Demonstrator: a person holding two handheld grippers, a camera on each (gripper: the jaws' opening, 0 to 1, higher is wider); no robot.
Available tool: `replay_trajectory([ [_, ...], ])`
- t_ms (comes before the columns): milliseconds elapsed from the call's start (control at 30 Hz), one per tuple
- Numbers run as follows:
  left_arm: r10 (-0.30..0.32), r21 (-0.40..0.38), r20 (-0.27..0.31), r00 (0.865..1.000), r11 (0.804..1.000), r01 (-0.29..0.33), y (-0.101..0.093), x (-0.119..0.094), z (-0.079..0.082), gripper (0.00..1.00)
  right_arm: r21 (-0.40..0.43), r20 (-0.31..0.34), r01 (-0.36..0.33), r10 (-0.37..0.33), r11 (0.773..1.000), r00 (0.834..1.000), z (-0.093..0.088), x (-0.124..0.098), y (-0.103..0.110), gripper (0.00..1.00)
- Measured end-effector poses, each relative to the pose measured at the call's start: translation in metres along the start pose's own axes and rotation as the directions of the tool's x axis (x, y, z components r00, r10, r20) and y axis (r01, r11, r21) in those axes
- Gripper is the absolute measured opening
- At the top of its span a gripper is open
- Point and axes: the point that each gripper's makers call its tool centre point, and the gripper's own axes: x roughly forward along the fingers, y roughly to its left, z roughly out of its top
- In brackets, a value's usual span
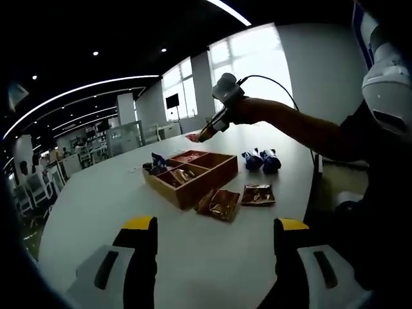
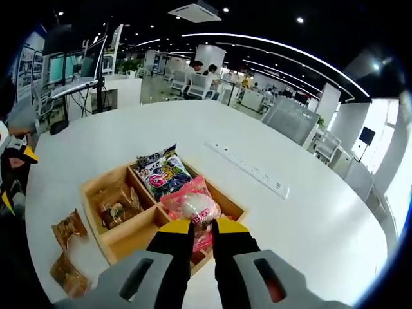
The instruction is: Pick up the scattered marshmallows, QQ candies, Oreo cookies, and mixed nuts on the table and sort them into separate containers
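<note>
Jaws of the left gripper [image 1: 209,257] rise wide apart from the bottom of the left gripper view, nothing between them, with bare white table [image 1: 96,199] under and ahead. At frame centre sits a wooden tray [image 1: 193,175], well in from the table's edges. Two brown packets [image 1: 219,204] lie just beside its near corner, a third [image 1: 258,194] a little right of them. Two blue packets [image 1: 261,159] sit right of the tray, nearer the table's right edge. Above the tray, a person's arm [image 1: 302,125] reaches in from the right with the right gripper [image 1: 205,134], a pink packet at its tip.

Right gripper view: the right gripper [image 2: 201,233] is closed on a pink packet [image 2: 192,209], held over the tray [image 2: 106,181] at lower centre. A colourful packet [image 2: 162,174] fills the upper compartment; a brown packet [image 2: 118,203] lies in the left one. Two more brown packets [image 2: 67,228] rest on the table at lower left, near its edge. A power strip [image 2: 248,168] lies right of the tray. Broad open tabletop [image 2: 309,219] stretches above and right. The left gripper [image 2: 13,174] shows at the left edge.
</note>
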Motion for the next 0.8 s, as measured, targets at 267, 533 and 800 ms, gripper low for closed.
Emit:
replay_trajectory([
  [267, 0.0, -0.001, -0.001, 1.0, 1.0, 0.0, 0.002, 0.0, -0.001, 0.77, 0.037, -0.025, 0.024, -0.023, 0.999, 0.999, -0.003, 0.015, -0.017, 0.08],
  [533, -0.004, -0.003, 0.004, 1.0, 1.0, 0.004, 0.001, 0.0, -0.002, 0.77, 0.05, -0.046, 0.036, -0.033, 0.998, 0.998, -0.005, 0.027, -0.022, 0.08],
  [800, 0.001, -0.004, 0.0, 1.0, 1.0, -0.001, 0.001, -0.001, -0.003, 0.77, 0.045, -0.057, 0.038, -0.036, 0.998, 0.998, -0.008, 0.039, -0.019, 0.08],
])
